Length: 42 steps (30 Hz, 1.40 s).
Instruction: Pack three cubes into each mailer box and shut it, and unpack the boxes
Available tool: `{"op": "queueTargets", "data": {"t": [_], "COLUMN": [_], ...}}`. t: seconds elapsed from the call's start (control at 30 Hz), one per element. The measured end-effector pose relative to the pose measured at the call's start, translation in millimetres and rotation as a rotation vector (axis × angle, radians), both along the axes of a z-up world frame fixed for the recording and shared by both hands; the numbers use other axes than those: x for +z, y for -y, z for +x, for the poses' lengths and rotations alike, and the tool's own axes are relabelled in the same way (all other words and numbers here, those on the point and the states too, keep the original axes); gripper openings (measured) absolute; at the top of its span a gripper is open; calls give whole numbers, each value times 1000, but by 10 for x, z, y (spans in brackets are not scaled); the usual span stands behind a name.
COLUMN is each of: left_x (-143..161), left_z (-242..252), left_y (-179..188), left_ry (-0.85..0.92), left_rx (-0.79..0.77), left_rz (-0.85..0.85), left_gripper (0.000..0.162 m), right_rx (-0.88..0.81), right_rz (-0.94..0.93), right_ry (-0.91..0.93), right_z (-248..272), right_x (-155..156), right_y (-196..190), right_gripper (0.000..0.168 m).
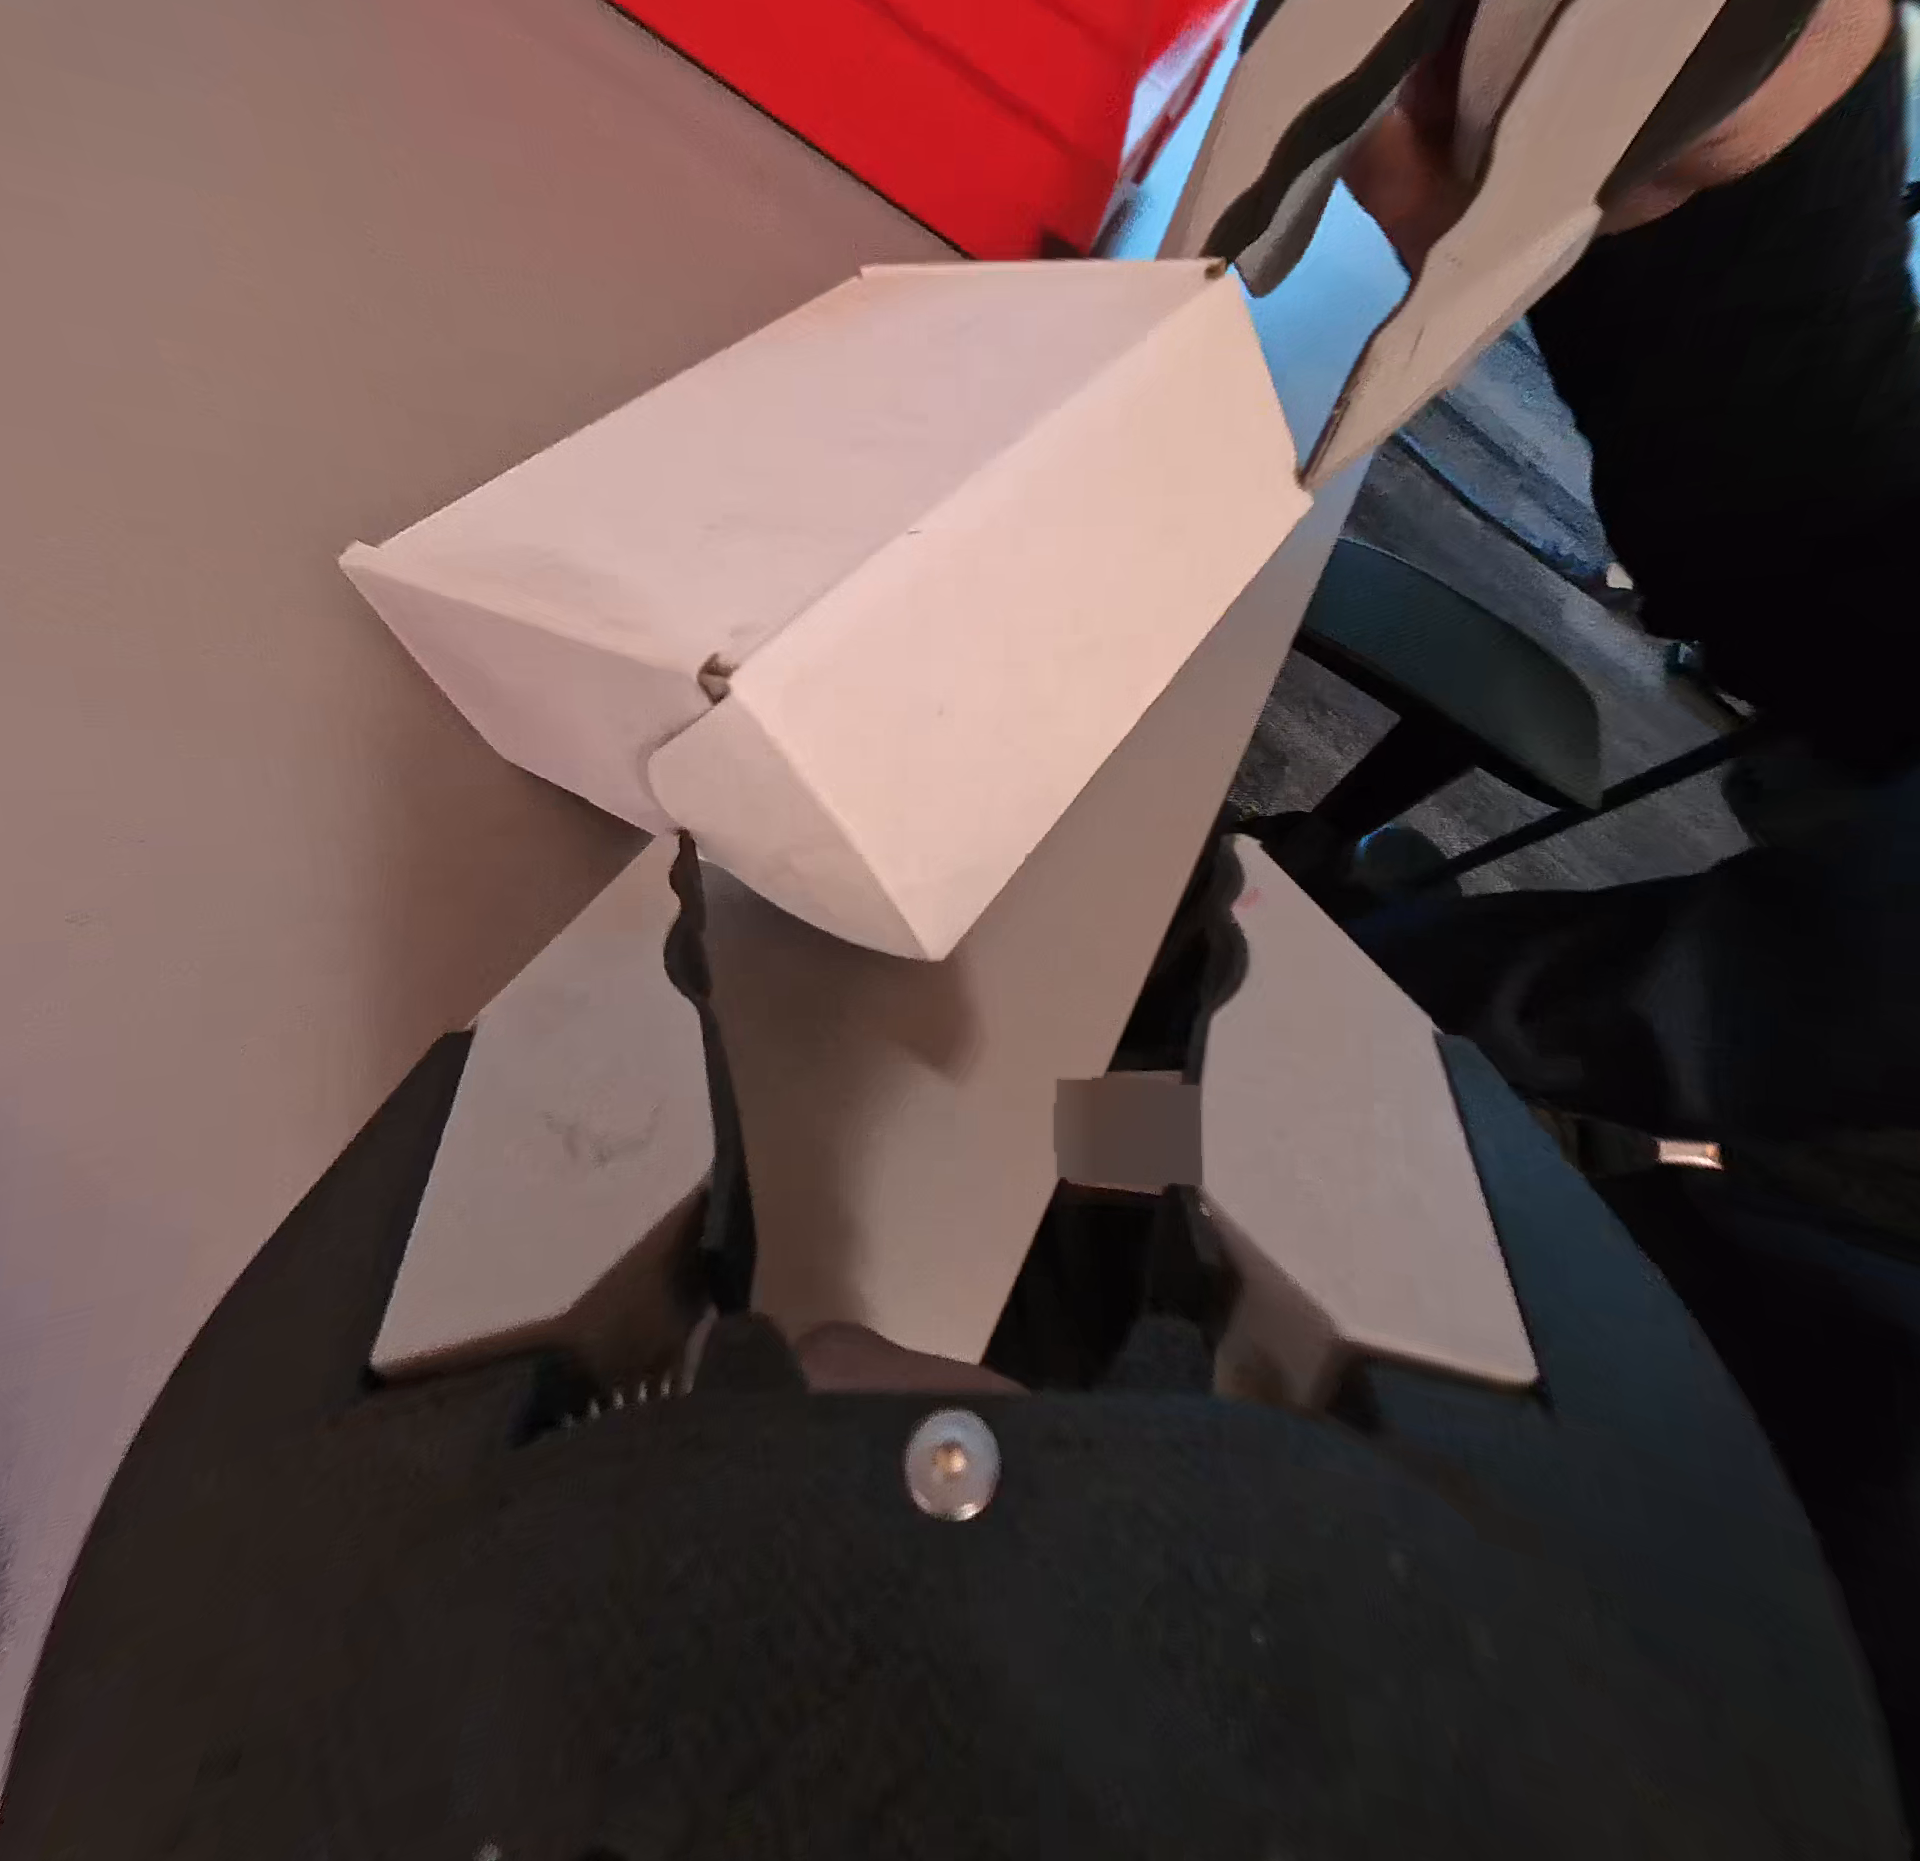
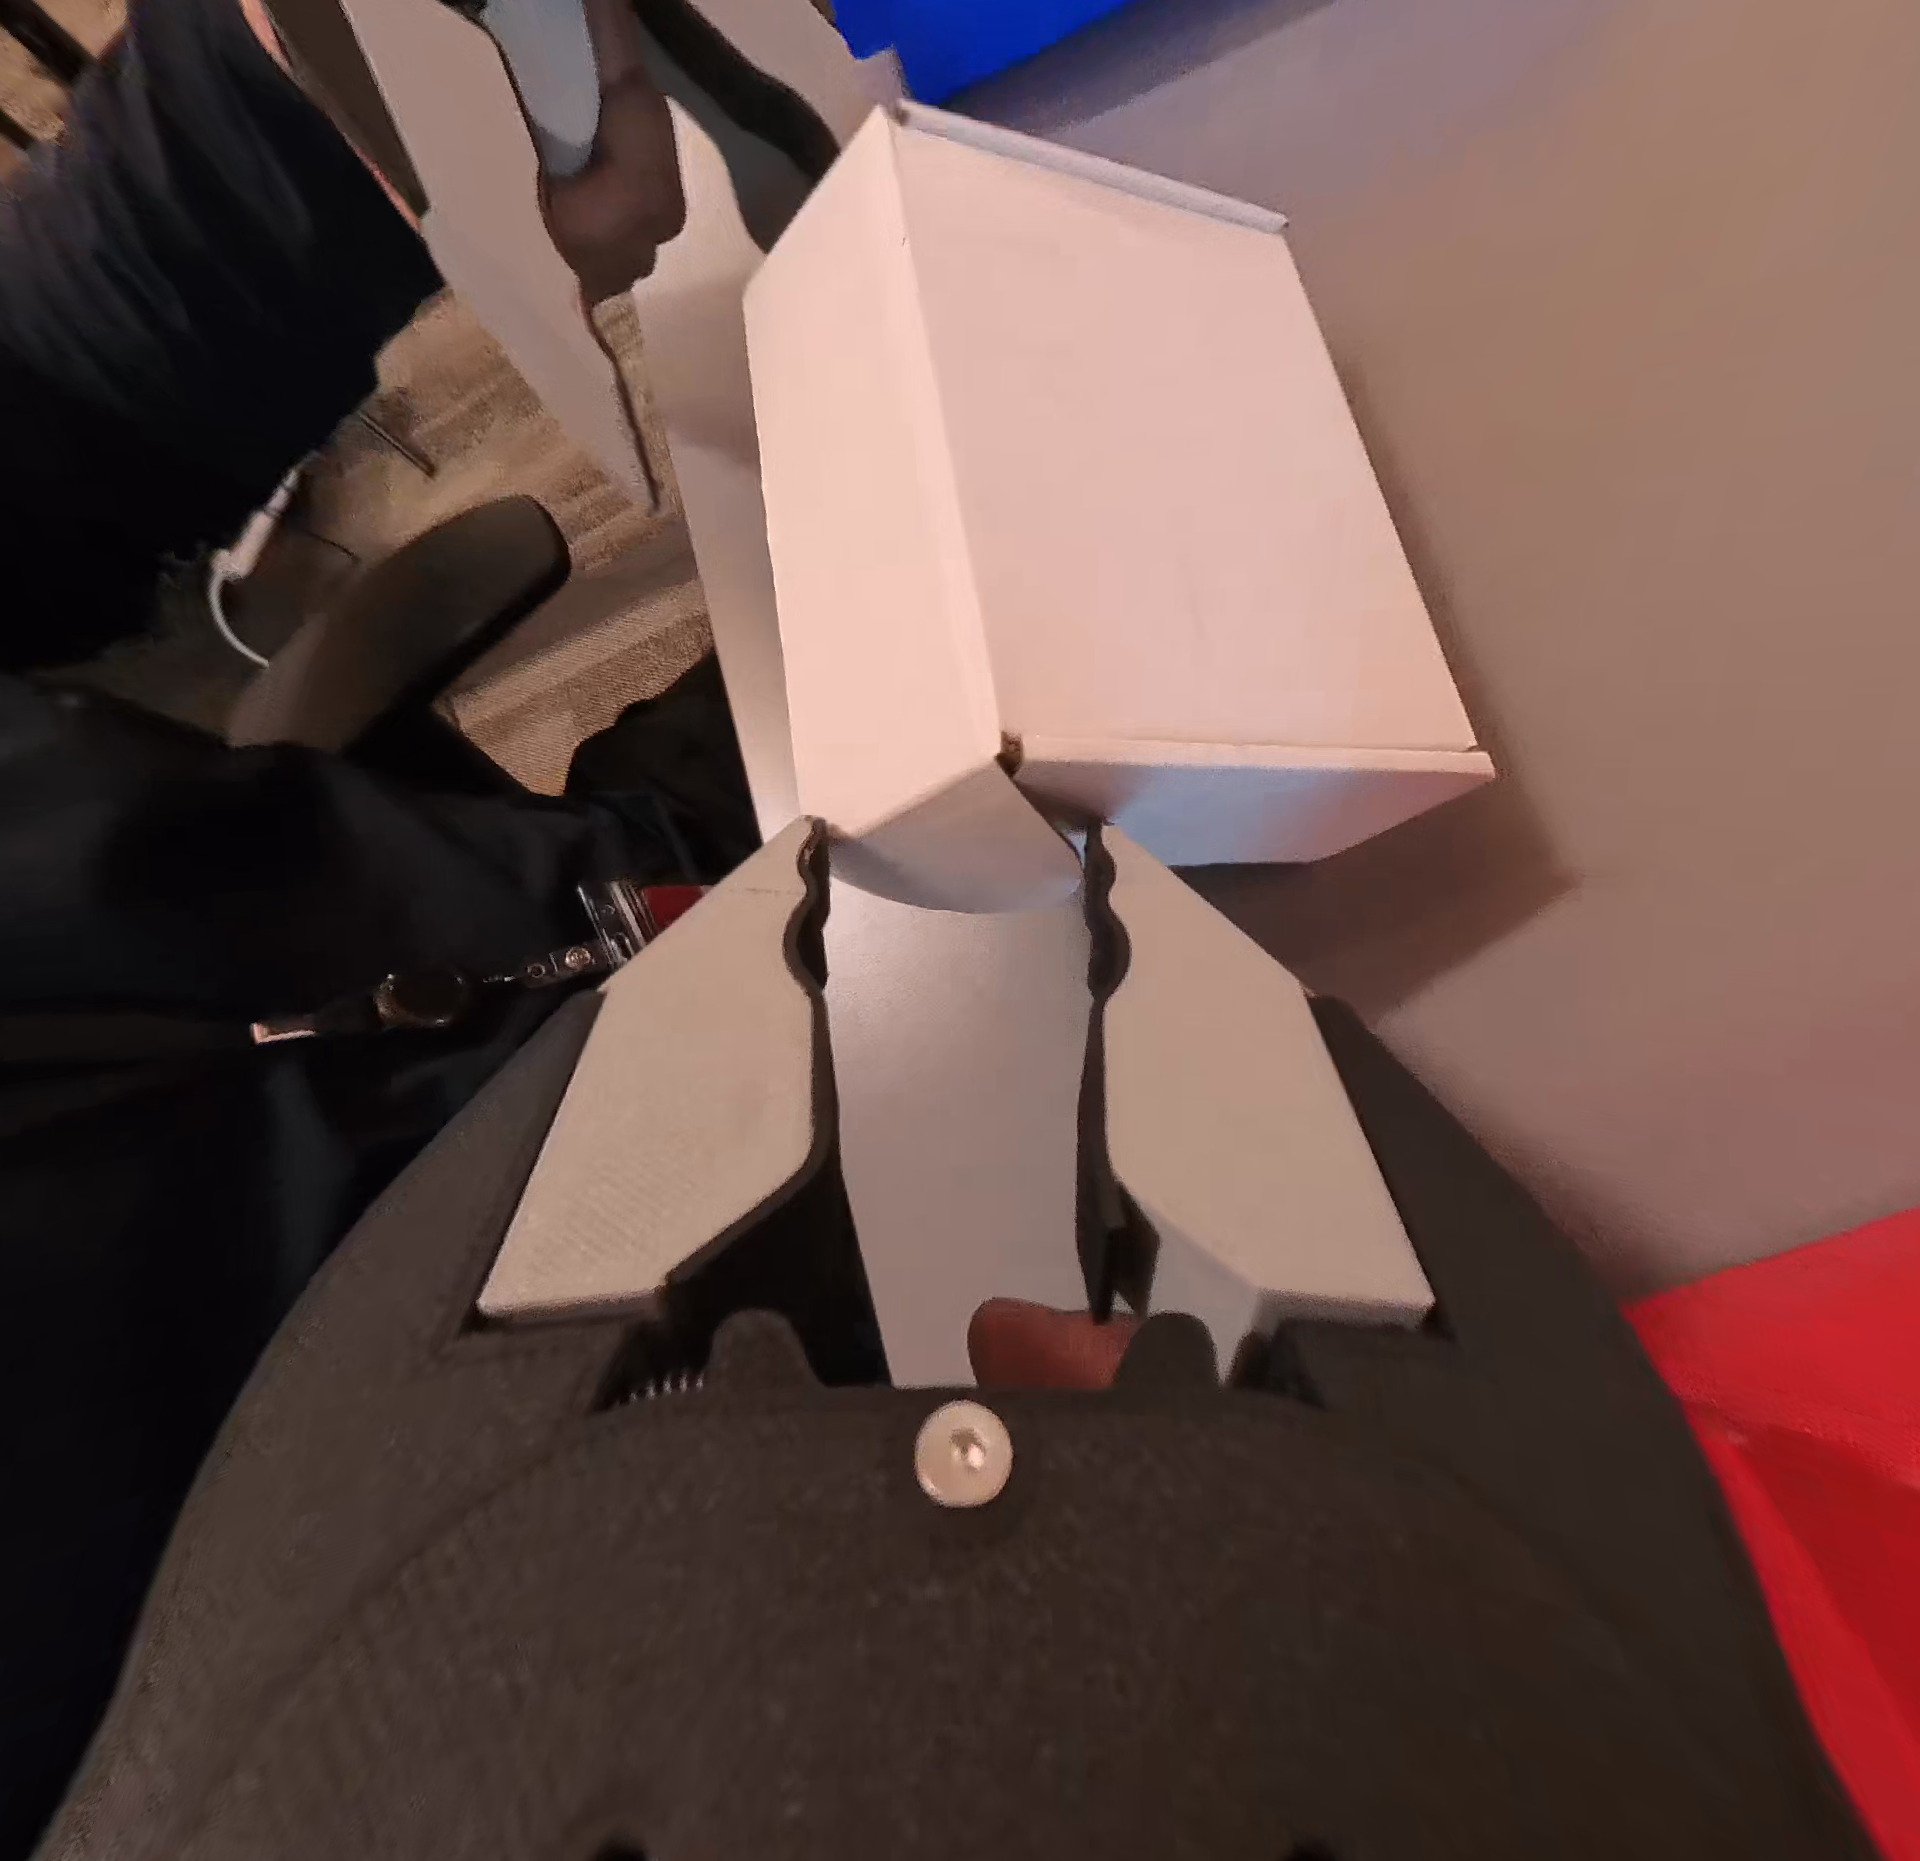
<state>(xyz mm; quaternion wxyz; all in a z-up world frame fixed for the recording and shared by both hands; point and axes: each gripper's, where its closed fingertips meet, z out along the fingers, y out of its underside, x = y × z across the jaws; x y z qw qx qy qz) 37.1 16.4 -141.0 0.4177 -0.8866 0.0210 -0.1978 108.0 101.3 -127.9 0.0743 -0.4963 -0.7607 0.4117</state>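
Left wrist view has the left gripper (image 1: 956, 855) spread wide, its fingers around the near corner of the white mailer box (image 1: 852, 585), which sits shut on the pale table (image 1: 208, 461) near its edge. A red bin (image 1: 935, 66) is at 12 o'clock. The right gripper (image 1: 1340, 305) comes in at 1 o'clock. Right wrist view: right gripper (image 2: 951, 855), jaws apart, straddles a rounded flap at the mailer box's (image 2: 1091, 481) near end; can't tell if it's actually pinching. Blue bin (image 2: 987, 3) at 12 o'clock.

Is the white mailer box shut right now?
Shut: the mailer box has its lid folded flat over the body, front flap down; nothing inside shows.
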Motion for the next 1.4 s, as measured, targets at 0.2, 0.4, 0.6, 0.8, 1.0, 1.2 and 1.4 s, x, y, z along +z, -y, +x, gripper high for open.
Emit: {"op": "queueTargets", "data": {"t": [0.2,0.4,0.6,0.8,1.0,1.2,1.4], "left_x": [170,329,260,390,433,351,389], "left_z": [-132,-350,-863,-1123,-1088,-1071,-1061], "left_y": [-116,-313,-440,-443,-594,-754,-781], "left_ry": [134,268,111,-381,-655,-494,-346], "left_rx": [41,61,184,158,-8,-93,-141], "left_rz": [-93,-161,-147,-64,-40,-25,1], "left_gripper": [102,97,87,94,87,51,45], "right_rx": [-78,-166,-217,-207,-48,10,73], "right_rz": [-210,-291,-239,-41,158,496,432], "right_ry": [40,47,-17,-149,-314,-268,-179], "right_z": [-250,-533,-764,-784,-679,-840,-947], "right_x": [133,275,370,370,536,314,298], "right_y": [-180,-467,-694,-865,-670,-707,-698], "right_gripper": [47,49,50,54,56,46,35]}}
